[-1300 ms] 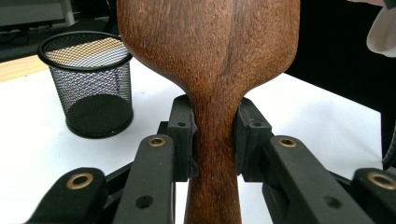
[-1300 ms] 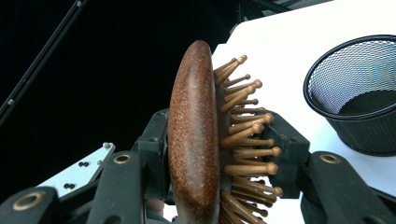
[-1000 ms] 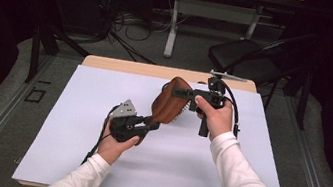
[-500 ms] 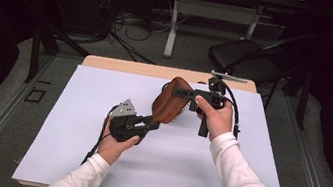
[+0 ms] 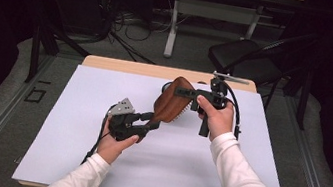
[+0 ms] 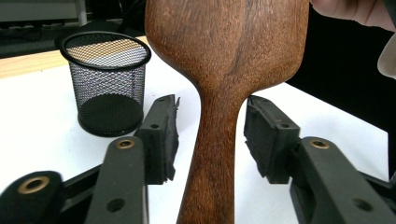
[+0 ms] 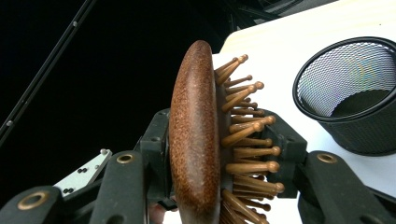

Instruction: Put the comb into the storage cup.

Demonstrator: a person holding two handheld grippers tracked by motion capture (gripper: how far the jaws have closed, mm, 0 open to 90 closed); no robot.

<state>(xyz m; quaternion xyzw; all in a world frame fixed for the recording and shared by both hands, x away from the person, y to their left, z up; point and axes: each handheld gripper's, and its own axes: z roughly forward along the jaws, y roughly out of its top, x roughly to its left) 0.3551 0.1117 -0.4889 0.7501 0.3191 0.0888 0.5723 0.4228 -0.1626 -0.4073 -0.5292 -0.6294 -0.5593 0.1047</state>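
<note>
A brown wooden hairbrush (image 5: 172, 103) hangs tilted above the white table sheet (image 5: 94, 92). My right gripper (image 5: 183, 92) is shut on its head: in the right gripper view the jaws press the smooth back and the bristle side of the hairbrush (image 7: 194, 130), right gripper (image 7: 219, 140). My left gripper (image 5: 153, 121) reaches up from the lower left to the handle. Its jaws have just been opening. In the left gripper view the handle of the hairbrush (image 6: 219, 154) stands between the pads of the left gripper (image 6: 212, 126) with a gap on each side.
A black wire-mesh cup (image 6: 106, 81) stands upright on the sheet beyond the brush, also in the right gripper view as the mesh cup (image 7: 348, 93). A dark chair (image 5: 245, 60) and a desk frame stand past the table's far edge.
The left gripper's jaws have spread apart from the brush handle. Both hands and the brush have stayed where they were.
</note>
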